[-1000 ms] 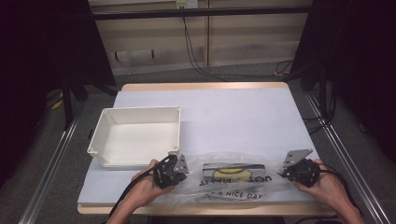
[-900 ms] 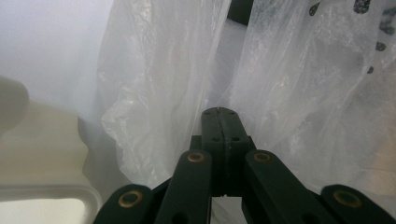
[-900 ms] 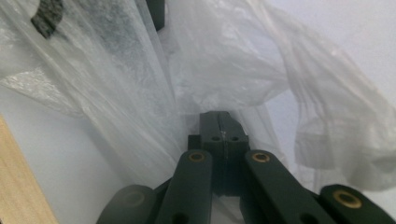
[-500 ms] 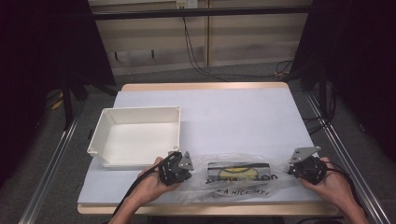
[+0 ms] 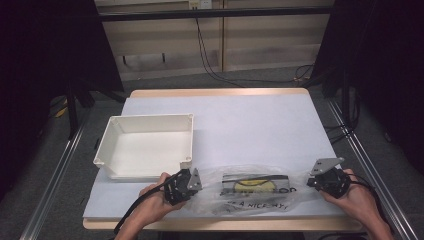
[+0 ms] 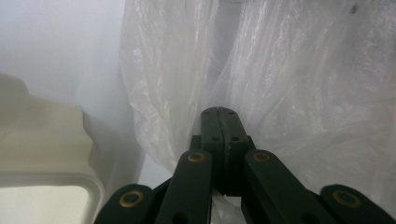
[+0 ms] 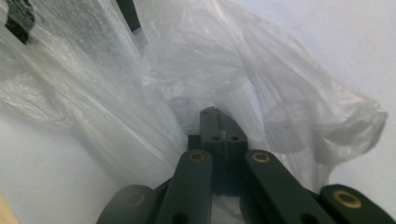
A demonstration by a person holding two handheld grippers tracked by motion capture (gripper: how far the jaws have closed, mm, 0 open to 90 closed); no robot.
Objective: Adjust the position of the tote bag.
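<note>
The left hand-held gripper (image 5: 192, 181) and right hand-held gripper (image 5: 316, 178) each pinch an end of the clear plastic bag (image 5: 255, 192), seemingly stretched over the worktop (image 5: 250, 125).

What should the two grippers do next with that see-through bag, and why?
Probably lift it a little, both ends together. The left gripper and right gripper are each shut on an end of the clear plastic bag, stretched flat on the table, with something yellow inside. The white tray sits open beside it.

one plastic bag (image 5: 252, 192), one white tray (image 5: 145, 147), two hand-held grippers (image 5: 184, 186)
</note>
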